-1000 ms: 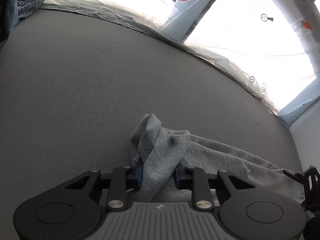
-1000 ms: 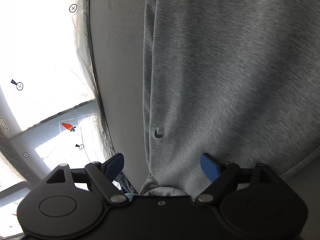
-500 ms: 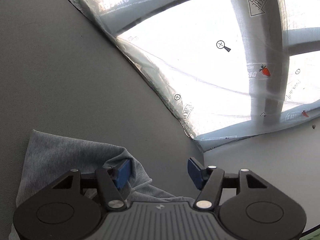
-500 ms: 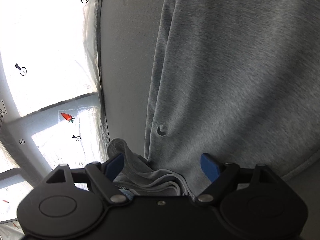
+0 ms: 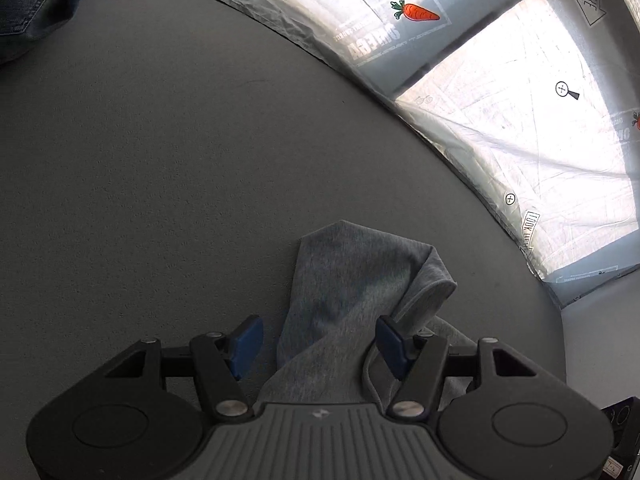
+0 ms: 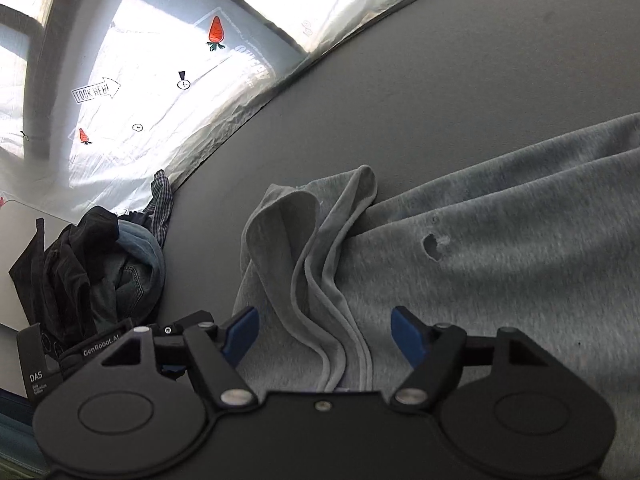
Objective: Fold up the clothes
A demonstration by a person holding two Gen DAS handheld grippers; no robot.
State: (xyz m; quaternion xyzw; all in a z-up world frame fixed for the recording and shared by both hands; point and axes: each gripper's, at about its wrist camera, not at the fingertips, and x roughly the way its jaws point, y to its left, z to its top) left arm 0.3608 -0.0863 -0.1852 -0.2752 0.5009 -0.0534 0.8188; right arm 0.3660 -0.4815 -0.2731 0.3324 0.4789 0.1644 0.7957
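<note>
A: Any writing?
B: "GenRobot.AI" and "DAS" on the left tongs (image 6: 176,344); "LOOK HERE" arrow (image 6: 96,90) on the plastic sheet beyond.
A: The right tongs (image 6: 325,330)?
B: Jaws apart, just been closing, gripping nothing; both straddle the grey sweatshirt (image 6: 460,280) on the tabletop (image 5: 160,160).

Two wrist fisheyes angled down, close over grey garment (image 5: 352,280), sharing it and table (image 5: 160,160)
</note>
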